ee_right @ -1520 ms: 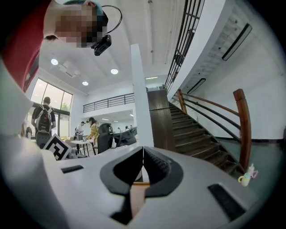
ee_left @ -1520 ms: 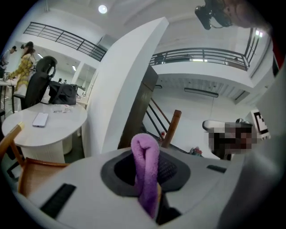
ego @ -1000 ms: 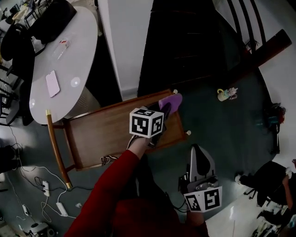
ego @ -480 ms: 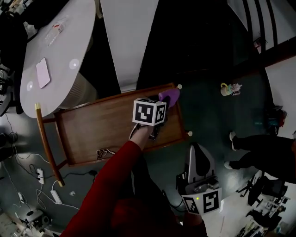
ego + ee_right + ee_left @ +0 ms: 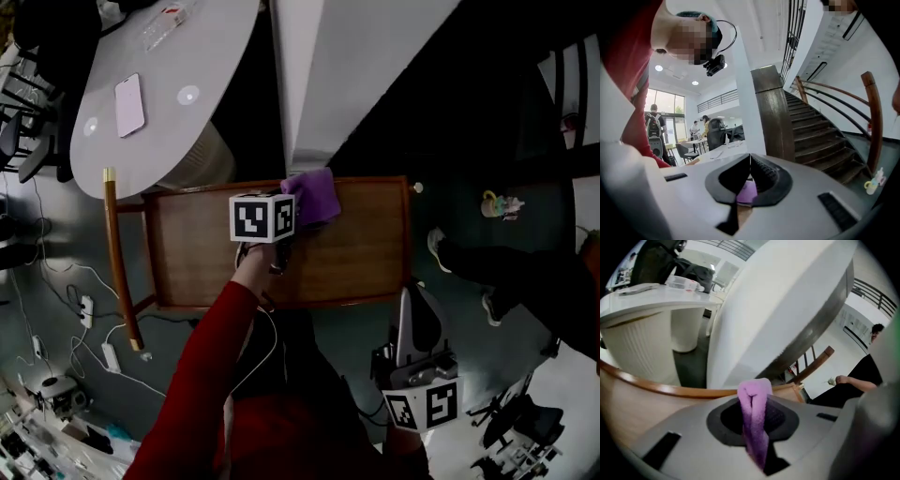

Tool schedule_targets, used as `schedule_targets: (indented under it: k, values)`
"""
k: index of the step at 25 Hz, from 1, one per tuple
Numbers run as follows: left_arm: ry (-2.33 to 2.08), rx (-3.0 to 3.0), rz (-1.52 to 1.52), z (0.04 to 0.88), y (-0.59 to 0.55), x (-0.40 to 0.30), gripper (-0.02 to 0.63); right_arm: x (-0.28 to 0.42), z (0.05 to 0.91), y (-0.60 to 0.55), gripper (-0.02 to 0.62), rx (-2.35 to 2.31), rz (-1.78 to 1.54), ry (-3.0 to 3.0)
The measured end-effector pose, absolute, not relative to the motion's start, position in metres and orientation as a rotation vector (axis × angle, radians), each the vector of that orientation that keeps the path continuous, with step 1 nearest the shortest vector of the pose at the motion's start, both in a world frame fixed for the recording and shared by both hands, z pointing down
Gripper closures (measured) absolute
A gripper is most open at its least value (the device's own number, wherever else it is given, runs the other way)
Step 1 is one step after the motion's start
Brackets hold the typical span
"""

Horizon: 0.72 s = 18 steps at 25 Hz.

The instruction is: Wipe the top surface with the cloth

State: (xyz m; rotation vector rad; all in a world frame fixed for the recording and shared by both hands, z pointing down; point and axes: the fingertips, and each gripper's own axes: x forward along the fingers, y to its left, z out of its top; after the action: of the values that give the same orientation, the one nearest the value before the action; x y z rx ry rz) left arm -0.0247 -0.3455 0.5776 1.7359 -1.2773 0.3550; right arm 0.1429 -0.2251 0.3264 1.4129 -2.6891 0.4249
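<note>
Purple cloth [image 5: 314, 197] pinched as a folded wad between the jaws of the left gripper [image 5: 292, 212], held on the far rim of the wooden top surface [image 5: 370, 246], left of its middle. Same cloth [image 5: 754, 416] seen from the left gripper view standing up between the dark pads [image 5: 777, 416], with the raised wooden rim [image 5: 670, 390] curving just beyond. Red sleeve [image 5: 202, 375] reaching to that gripper from the near side. Right gripper [image 5: 410, 300] apart from the surface, off its near right corner, jaws pressed together tip to tip and empty [image 5: 750, 159]; a sliver of purple visible past them.

Surroundings: white pillar [image 5: 314, 75] just beyond the far rim, close behind the cloth; oval white table [image 5: 178, 56] further left, bearing a phone [image 5: 129, 105]; wooden handle bar [image 5: 120, 267] at the left end; cables [image 5: 89, 314] on the floor there. A bystander's shoe [image 5: 439, 248] just off the right end; small toy [image 5: 499, 203] further right.
</note>
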Motion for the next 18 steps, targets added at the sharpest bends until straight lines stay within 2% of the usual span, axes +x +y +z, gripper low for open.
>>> schedule_targets:
  k: [5,9,13,18]
  values:
    - [-1.531,1.553,0.334,0.579,-0.285,-0.173,0.543,0.103,0.335,-0.233,0.583,1.249,0.432,-2.760]
    - [-1.713,1.414,0.394,0.576,-0.240,-0.258,0.543,0.080,0.340,-0.232,0.583,1.161,0.425,-2.789]
    - [-1.825,1.304,0.411,0.569,-0.209,-0.296,0.543,0.069,0.337,-0.226,0.583,1.120,0.410,-2.804]
    - [-1.872,1.269,0.432,0.567,-0.197,-0.304,0.543,0.065,0.333,-0.219,0.583,1.112,0.392,-2.812]
